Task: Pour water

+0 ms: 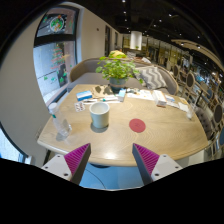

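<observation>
A pale grey-green cup [99,116] stands on the light wooden table [150,140], beyond my fingers and a little left of the middle. A round red coaster [137,126] lies on the table to its right. A small clear bottle-like thing [63,128] stands near the table's left edge. My gripper [112,162] is open and empty, held back from the table's near edge, its magenta pads [77,157] spread wide apart.
A potted green plant [117,70] stands at the table's far side with small items and papers [88,97] around it. A screen [55,25] hangs on the wall at left. Chairs and a sofa stand behind the table.
</observation>
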### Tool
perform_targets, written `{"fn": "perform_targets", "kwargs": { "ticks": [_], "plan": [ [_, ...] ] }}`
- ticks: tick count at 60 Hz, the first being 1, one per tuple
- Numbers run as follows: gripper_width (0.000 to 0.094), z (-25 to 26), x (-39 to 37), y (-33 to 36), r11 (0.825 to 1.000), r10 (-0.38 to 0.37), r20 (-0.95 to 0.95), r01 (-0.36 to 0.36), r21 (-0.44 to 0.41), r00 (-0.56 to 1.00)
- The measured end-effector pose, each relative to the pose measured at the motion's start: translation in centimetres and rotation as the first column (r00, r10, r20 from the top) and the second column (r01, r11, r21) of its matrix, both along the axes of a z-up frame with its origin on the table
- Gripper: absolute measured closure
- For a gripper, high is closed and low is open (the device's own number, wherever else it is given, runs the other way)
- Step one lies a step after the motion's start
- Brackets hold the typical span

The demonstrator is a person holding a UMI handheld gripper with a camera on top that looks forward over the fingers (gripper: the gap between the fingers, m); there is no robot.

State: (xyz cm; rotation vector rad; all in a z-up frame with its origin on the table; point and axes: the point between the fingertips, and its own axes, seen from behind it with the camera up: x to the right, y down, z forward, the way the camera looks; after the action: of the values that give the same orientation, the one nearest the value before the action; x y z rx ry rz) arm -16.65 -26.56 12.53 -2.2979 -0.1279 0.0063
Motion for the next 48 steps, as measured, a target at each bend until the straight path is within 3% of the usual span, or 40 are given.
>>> {"fn": "perform_targets", "kwargs": {
  "ticks": [15,36,42,48],
  "plan": [
    [0.0077,-2.7,-15.7,2.1,0.992,0.108,-0.088,-0.101,0.076,0.990],
    [0.0088,-8.1,-23.9,11.8,0.979,0.088,-0.083,-0.071,0.192,0.993],
    [0.0163,-9.4,-24.1,14.1,0.973,0.074,-0.058,-0.059,0.225,0.996],
    [0.0368,-10.1,-24.4,15.0,0.971,0.067,-0.063,-0.051,0.235,0.996]
  ]
}}
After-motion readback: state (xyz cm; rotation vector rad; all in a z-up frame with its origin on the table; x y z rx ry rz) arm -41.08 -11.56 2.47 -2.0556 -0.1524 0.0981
